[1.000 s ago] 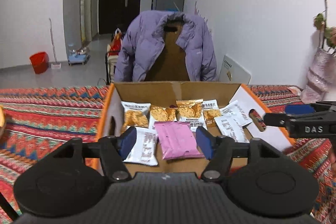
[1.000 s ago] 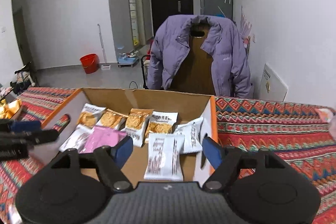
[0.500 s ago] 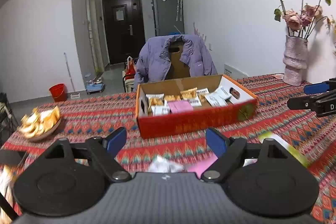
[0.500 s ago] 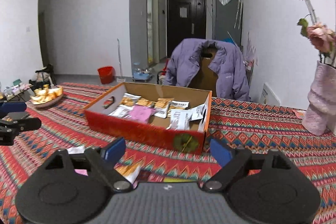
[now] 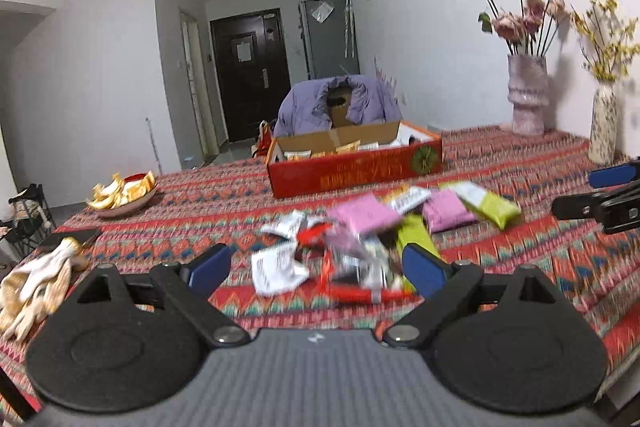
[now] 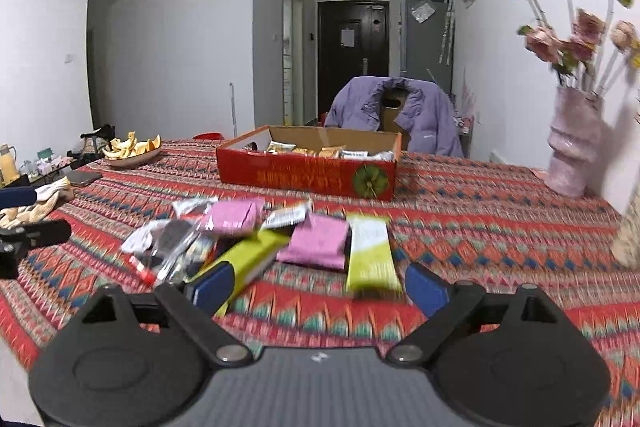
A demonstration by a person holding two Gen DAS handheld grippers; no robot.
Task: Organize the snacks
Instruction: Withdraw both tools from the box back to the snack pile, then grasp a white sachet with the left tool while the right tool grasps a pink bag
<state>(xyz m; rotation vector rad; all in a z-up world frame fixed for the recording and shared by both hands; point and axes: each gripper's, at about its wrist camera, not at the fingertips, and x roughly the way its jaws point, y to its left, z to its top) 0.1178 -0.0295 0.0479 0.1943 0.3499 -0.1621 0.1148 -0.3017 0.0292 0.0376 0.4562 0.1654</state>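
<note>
1. Status: the left gripper point(image 5: 316, 269) and the right gripper point(image 6: 318, 285) both hang above the counter point(image 6: 480, 211), jaws spread wide and holding nothing.
2. Location of work items: a loose pile of snack packets point(image 6: 256, 239) lies on the patterned cloth near both grippers. The red cardboard box point(image 6: 308, 177) stands farther back and already contains several packets.
3. Target selection: choose a packet lying free at the pile's edge, such as the green-and-white packet point(image 6: 370, 253) ahead of the right gripper, rather than one buried under others.
4. Approach: lower the jaws astride the packet's narrow width, then clamp on the sealed edge. The wrappers look slippery and soft, so a shallow pinch will probably slip.
5. Coordination: keep the two grippers well apart; both face the same pile, and collision looks likely.
6. Placement: carry the packet over the box wall and release inside.
</note>
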